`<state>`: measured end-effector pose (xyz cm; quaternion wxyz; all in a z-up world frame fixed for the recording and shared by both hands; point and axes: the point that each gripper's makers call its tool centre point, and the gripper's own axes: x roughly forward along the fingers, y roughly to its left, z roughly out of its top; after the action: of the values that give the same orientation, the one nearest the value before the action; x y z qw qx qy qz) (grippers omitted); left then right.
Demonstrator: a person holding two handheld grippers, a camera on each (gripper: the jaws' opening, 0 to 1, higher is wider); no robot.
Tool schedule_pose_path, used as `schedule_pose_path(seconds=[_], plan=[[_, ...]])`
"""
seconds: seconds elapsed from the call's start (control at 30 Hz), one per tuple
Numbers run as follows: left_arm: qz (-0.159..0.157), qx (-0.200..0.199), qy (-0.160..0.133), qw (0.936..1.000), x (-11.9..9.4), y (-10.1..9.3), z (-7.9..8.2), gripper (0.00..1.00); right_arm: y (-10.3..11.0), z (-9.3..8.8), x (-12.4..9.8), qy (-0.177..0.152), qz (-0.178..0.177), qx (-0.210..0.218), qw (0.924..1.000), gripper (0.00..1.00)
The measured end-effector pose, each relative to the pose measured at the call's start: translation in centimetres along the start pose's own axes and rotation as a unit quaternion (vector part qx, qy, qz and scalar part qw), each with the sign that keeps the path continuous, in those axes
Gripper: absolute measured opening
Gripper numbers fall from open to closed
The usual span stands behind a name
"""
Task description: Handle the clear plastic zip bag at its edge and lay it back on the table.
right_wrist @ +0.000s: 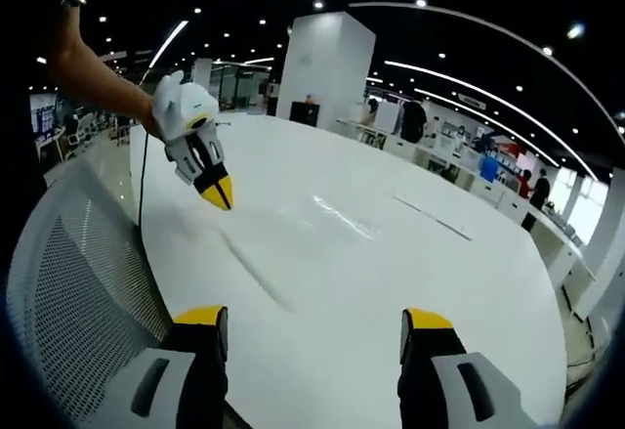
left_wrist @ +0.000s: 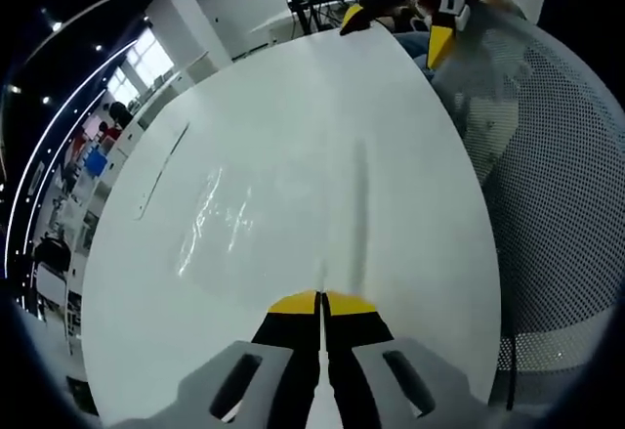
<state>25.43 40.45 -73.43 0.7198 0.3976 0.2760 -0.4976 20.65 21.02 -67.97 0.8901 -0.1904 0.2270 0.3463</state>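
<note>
Glossy clear plastic zip bag [left_wrist: 220,219] on smooth, seemingly matt white table [left_wrist: 322,107]

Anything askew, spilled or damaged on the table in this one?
Nothing stands out. The clear zip bag lies flat on the white table, unspilled and untorn. The left gripper is shut and empty; the right gripper is open.

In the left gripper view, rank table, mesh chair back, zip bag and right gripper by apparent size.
1. table
2. mesh chair back
3. zip bag
4. right gripper, likely shrunk by distance
</note>
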Motion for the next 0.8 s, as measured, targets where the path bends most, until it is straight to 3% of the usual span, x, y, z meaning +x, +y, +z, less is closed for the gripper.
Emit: schedule_pose_path(seconds=[0.8], plan=[[-0.002, 0.003, 0.015, 0.9999, -2.3, -1.5, 2.0, 0.00, 3.1, 3.3, 1.9, -0.013, 0.054, -0.039, 0.9977, 0.46]])
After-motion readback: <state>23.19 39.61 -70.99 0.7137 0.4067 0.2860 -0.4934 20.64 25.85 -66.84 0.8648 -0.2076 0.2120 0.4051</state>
